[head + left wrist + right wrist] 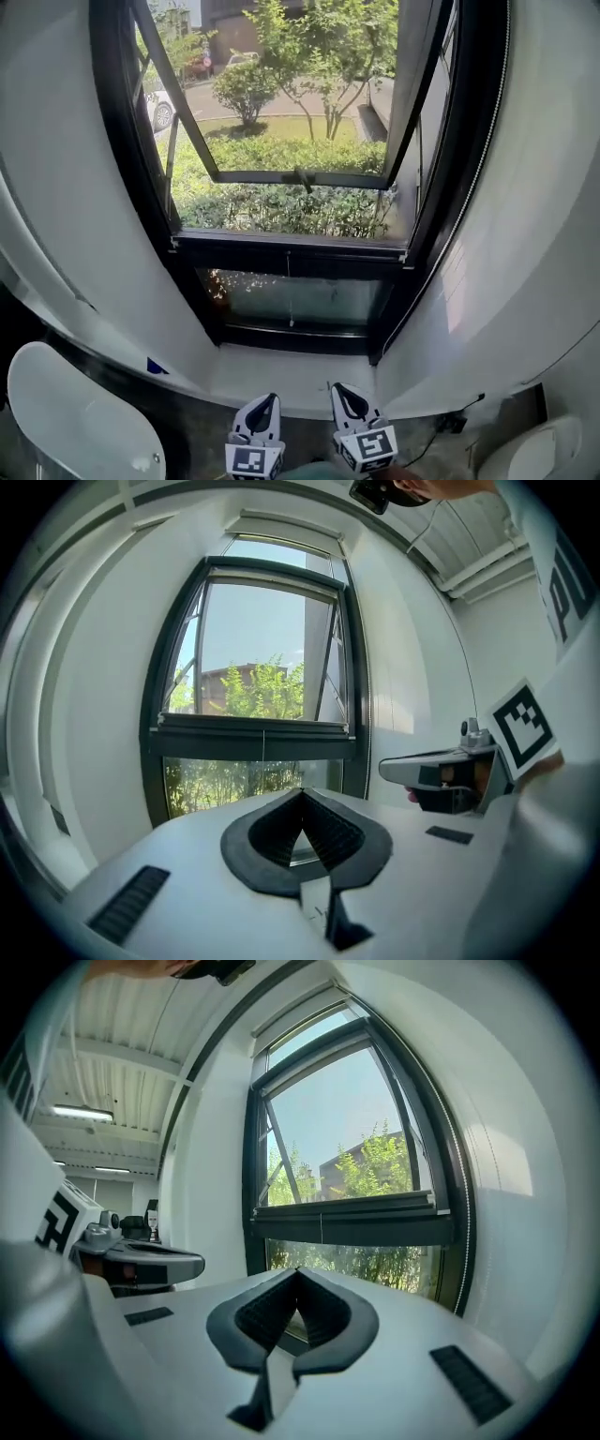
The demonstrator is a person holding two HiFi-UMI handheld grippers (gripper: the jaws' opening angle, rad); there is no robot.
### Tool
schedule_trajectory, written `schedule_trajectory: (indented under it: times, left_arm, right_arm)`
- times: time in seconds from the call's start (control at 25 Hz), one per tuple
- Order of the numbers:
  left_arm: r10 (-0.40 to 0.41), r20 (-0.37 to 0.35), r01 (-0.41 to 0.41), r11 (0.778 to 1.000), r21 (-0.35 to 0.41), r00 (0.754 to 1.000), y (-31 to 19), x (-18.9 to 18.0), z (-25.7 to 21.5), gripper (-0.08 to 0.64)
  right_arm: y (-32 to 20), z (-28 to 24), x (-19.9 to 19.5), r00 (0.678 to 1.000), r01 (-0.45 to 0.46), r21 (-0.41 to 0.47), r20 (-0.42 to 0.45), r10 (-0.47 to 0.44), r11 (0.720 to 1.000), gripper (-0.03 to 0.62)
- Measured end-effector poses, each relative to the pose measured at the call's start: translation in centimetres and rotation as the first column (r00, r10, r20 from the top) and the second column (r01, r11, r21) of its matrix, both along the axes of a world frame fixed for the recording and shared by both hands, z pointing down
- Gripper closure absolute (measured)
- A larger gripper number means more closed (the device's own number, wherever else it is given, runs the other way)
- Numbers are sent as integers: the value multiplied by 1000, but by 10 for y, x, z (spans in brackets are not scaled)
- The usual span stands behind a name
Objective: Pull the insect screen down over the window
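Now | left gripper (266, 405), right gripper (343, 394) both clenched, empty | raise toward window (291, 141) top, open jaws, find insect screen

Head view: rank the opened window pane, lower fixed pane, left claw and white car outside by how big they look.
1. opened window pane
2. lower fixed pane
3. left claw, near the camera
4. white car, far off, partly hidden

The window (291, 255) is cut off above by the head view's top edge.
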State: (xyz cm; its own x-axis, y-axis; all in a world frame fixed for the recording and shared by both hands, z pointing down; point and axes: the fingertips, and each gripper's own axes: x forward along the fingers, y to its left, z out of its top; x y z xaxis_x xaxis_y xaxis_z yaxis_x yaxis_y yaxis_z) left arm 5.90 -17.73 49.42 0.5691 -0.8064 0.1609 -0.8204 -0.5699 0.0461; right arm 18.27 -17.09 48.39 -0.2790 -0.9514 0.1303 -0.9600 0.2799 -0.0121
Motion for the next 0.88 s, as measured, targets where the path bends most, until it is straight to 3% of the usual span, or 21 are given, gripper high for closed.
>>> schedule_trajectory:
  times: [0.2, 0.36, 0.88]
  left_arm:
    - [-21, -5, 21, 999, 44, 1000, 24, -5, -21, 546]
    - [-33, -19, 34, 997, 63, 999, 45, -31, -27, 546]
    - [8, -23, -5, 992, 123, 1000, 150, -180, -38, 546]
  right_arm:
    - [29, -6, -3, 1000, 16, -1, 2, -16, 1000, 586]
    - [48, -14, -26, 1000, 18, 16, -18, -18, 1000, 586]
    - [154, -22, -198, 992, 67, 30, -106, -63, 997, 586]
